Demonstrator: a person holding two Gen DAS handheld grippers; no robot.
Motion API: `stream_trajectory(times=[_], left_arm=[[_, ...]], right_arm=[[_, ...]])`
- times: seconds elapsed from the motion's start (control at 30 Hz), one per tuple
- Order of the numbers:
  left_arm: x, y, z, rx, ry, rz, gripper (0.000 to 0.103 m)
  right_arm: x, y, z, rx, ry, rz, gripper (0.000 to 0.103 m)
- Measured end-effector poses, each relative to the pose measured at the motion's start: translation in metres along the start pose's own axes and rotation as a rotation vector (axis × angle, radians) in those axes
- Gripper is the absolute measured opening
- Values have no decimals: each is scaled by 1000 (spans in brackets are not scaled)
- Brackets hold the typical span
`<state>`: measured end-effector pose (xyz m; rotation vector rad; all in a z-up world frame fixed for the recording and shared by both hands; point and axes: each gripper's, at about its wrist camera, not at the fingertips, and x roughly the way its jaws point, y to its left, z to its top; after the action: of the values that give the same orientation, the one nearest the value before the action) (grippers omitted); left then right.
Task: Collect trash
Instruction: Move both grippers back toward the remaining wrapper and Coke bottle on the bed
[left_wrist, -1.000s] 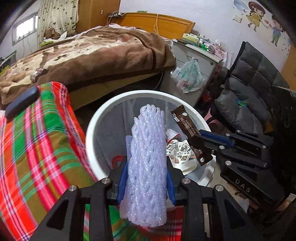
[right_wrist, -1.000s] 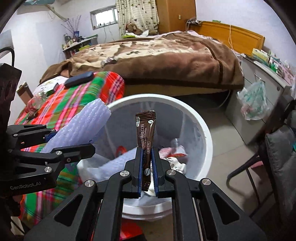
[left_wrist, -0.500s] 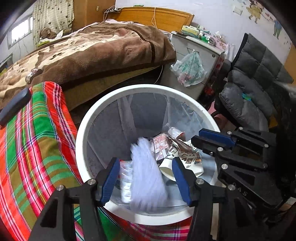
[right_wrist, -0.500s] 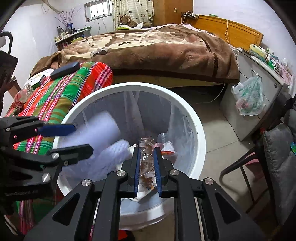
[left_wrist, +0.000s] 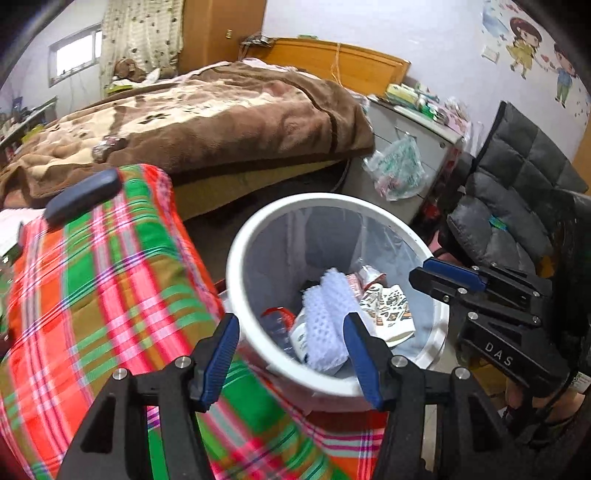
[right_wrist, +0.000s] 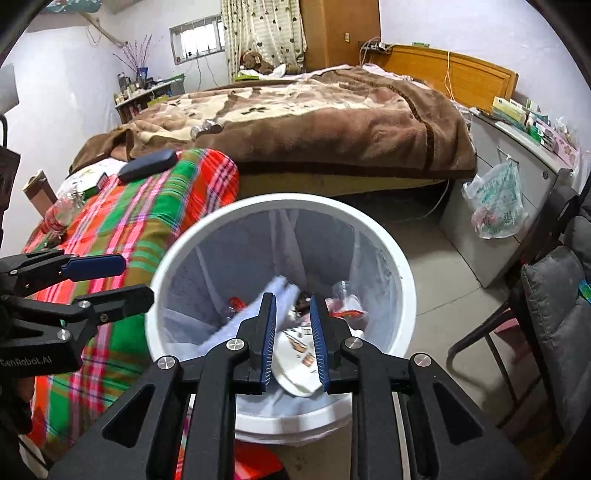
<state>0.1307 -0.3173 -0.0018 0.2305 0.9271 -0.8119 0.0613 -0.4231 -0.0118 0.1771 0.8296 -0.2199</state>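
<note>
Both drops look done: the left hand-held gripper hangs over the near rim of the bin with its blue pads spread wide and nothing between them, and the right hand-held gripper sits over the bin mouth with its pads parted a little, also holding nothing. The white foam net lies inside the bin on the heap, next to a crumpled printed paper and some red-trimmed bits. I'd judge the step in hand is the release and pull-back, so the next move calls for swinging back to the plaid-covered worktop to hunt for more rubbish; a bottle and small packs at its far end look likely, though whether the dark case counts as trash I can't say. The bin's bottom is buried under litter, the worktop's near side is smeared with motion blur, and its left end is cut off behind the left tool.
</note>
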Motion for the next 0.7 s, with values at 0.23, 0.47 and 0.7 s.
stream_trajectory(times=[0.23,0.47,0.7], left_arm=[[-41,33,-18,-59,-61,42,58],[-69,72,-38,-118,-80,114,58],[-97,122,-60,-183,-106,206,58]], right_arm=[[-9,29,2,-26,-39,59,49],[-13,61,9,-61,-70,113,49],[-10,96,14,-115,-78,170,49]])
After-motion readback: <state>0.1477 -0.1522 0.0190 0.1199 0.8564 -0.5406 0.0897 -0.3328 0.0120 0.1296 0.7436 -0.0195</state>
